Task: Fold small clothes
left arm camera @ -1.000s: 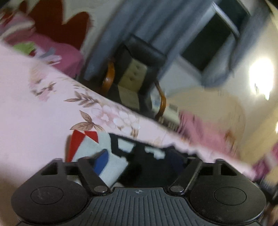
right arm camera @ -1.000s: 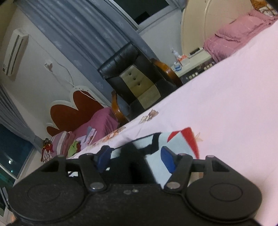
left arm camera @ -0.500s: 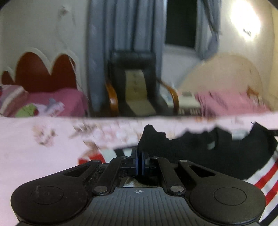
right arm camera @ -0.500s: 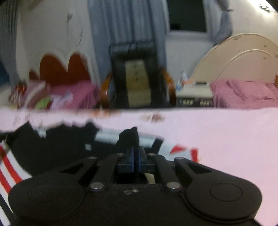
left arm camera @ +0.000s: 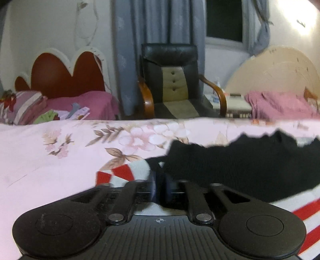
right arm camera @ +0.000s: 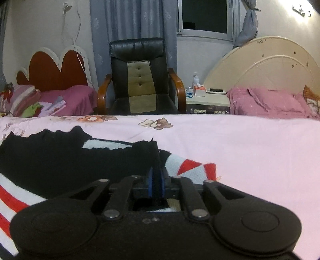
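The little black garment (left arm camera: pixel 240 166) with the red and white stripes and a pale patterned sleeve is lying on a bed (right arm camera: pixel 250 152) covered in a pink sheet with a flower print, stretched between the two tools. The left hand-held gripper (left arm camera: pixel 159 187) has its blue pads close together with a dark fold of the cloth sitting in the narrow gap, and the right hand-held gripper (right arm camera: pixel 156 183) is the same deal, pinching a raised ridge of the black fabric. Both jaws have just been easing apart a bit, though the cloth is between the pads in both views, so I'd call both of them clamped on it.

Room stuff: straight ahead past the bed edge there's a black and tan armchair (right arm camera: pixel 140 80) with wooden arms, grey curtains (right arm camera: pixel 128 22) behind it and a dark window (right arm camera: pixel 204 16). To the left, a red scalloped headboard (right arm camera: pixel 54 70) with a magenta cover and a messy pile of clothes. To the right, a cream round headboard (right arm camera: pixel 266 66), pink pillows and a nightstand (right arm camera: pixel 208 100) with a bottle and a tissue box.

Hard to tell: the left view is kinda blurry, the garment runs off the frame edges, and the tool bodies cover its near part, so its full shape is anyone's guess.
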{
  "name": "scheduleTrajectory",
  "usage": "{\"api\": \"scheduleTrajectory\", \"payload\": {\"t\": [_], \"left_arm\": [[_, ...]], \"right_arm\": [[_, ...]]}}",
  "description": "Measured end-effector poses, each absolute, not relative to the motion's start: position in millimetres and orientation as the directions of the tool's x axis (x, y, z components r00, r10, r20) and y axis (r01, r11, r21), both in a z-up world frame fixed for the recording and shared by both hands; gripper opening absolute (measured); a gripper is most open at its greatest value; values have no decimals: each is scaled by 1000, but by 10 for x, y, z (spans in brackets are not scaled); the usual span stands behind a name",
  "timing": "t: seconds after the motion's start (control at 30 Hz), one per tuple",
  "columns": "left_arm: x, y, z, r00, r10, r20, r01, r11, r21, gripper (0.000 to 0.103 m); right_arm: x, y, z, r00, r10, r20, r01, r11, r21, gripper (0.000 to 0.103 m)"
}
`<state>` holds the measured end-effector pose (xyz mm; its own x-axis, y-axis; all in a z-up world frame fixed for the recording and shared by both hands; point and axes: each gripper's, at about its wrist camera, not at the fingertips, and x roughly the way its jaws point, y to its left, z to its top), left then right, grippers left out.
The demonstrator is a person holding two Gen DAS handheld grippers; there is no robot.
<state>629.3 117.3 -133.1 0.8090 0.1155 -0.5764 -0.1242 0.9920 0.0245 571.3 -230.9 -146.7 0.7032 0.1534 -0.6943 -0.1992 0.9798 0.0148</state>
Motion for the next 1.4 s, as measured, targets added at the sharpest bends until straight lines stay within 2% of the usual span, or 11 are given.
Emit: {"api": "scheduleTrajectory", "payload": {"t": [0.03,0.07,0.13,0.27,0.4,0.53,0.8,0.93,1.07,1.17,1.4], "left_arm": [[6183,1182,-1258,834,134,-536,-148,989,17,56],[6047,1147,-1166,874,148,-464,-152,988,29,63],[5940,964,-1065,900,125,-417,-113,992,54,65],[6099,416,-1066,863,-55,-502,67,998,6,65],[6155,109,-1284,799,-93,-594,141,989,34,66],[6018,547,-1387,814,74,-576,-4,993,122,72],[5825,1147,-1387,807,128,-577,-148,989,12,80],[5546,682,-1203,872,0,-489,-11,1000,-20,80],[5472,105,-1259,858,-90,-506,119,993,26,80],[5524,1,-1377,832,-70,-550,95,995,16,79],[5429,303,-1470,818,-26,-575,58,998,38,80]], "right_arm": [[5667,-2320,-1385,719,154,-677,-190,982,21,52],[5567,-2337,-1280,752,181,-634,-198,979,44,63],[5450,-2265,-1161,764,245,-597,-260,964,64,59],[5508,-1686,-1258,657,321,-682,-378,923,71,29],[5431,-1293,-1383,615,331,-716,-442,896,35,37],[5403,-1550,-1416,645,236,-727,-425,901,-85,41],[5372,-2211,-1311,662,163,-732,-323,943,-82,40],[5046,-1919,-1062,698,273,-662,-379,925,-17,41],[4795,-1424,-1197,639,340,-690,-499,866,-35,38],[4776,-1265,-1329,619,318,-718,-486,873,-33,32],[4727,-1467,-1292,636,272,-722,-474,876,-88,40]]}}
